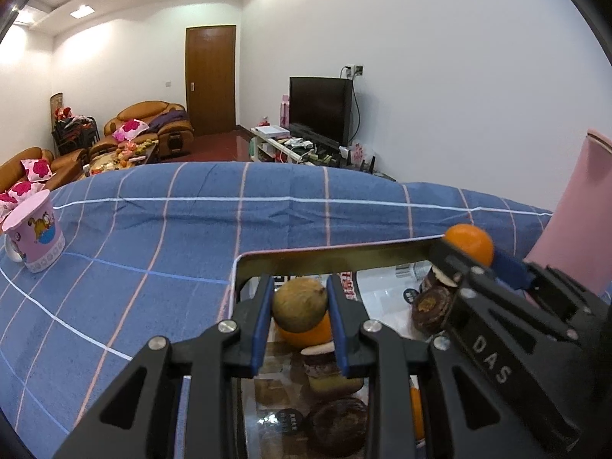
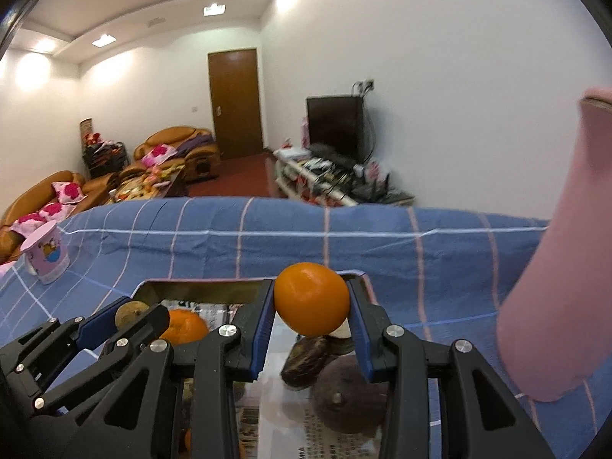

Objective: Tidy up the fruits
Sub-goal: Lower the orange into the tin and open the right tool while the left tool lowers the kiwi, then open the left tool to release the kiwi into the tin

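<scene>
The left gripper (image 1: pixel 300 308) is clamped on a round brownish-green fruit (image 1: pixel 300 303), the right gripper (image 2: pixel 311 300) on a smooth round orange (image 2: pixel 311 298). Both fruits hang over the gold-rimmed metal tray (image 1: pixel 325 256) on the blue checked cloth (image 1: pixel 153 229), where another orange (image 2: pixel 185 325) lies.

left tongs (image 1: pixel 300 308) grip brown fruit (image 1: pixel 300 305) | right tongs (image 1: pixel 468 258) grip orange (image 1: pixel 472 243) | above tray (image 1: pixel 332 258)

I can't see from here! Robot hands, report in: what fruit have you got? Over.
Left gripper shut on brown fruit. Right gripper shut on orange. Both above the tray, other fruit below. Pink container close on the right.
</scene>
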`<state>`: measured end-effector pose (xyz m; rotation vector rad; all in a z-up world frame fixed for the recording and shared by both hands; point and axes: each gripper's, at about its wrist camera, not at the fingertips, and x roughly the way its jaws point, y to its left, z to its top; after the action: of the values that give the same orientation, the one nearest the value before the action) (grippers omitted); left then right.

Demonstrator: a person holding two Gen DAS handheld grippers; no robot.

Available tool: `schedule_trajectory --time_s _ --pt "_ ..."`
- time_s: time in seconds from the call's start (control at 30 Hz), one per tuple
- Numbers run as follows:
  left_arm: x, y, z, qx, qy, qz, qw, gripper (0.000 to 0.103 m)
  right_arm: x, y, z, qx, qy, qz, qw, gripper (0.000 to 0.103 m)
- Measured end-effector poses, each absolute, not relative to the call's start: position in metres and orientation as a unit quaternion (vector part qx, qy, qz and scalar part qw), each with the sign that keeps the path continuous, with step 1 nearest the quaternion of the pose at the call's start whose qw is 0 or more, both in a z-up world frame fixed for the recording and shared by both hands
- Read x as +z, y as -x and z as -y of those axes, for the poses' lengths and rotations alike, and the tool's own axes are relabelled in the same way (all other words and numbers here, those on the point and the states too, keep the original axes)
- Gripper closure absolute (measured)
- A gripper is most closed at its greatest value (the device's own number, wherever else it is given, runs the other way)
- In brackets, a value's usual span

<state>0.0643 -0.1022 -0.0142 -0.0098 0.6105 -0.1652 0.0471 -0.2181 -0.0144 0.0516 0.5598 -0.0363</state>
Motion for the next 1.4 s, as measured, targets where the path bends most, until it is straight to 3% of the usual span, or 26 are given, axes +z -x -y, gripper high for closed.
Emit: schedule_trajectory --time_s 0.2,0.5,0.63,0.77,0.8,1.4 --pt "-0.016 -0.066 0.100 -0.082 0.009 -0.305 0.949 0.073 -0.026 -0.061 0.216 0.011 -0.024 -0.316 0.948 0.064" --pt "-0.016 -0.068 0.099 -0.082 0.013 -0.306 0.948 0.073 -0.026 -0.055 0.227 0.038 -0.059 -0.314 0.947 0.060" --pt "-0.017 -0.068 0.099 -0.082 0.014 -0.307 0.948 0.073 -0.018 -0.040 0.232 0.037 -0.078 -0.288 0.954 0.051" --pt "-0.017 -0.070 0.107 -0.085 0.012 -0.310 0.947 0.073 -0.006 -0.019 0.240 0.006 -0.092 -0.241 0.966 0.031" --pt "-0.018 -0.071 0.111 -0.084 0.008 -0.309 0.947 0.073 -0.003 -0.015 0.241 -0.004 -0.091 -0.231 0.969 0.030" --pt "-0.023 -0.087 0.147 -0.076 -0.040 -0.339 0.937 0.073 -0.001 -0.005 0.260 -0.073 -0.112 -0.209 0.969 0.030"
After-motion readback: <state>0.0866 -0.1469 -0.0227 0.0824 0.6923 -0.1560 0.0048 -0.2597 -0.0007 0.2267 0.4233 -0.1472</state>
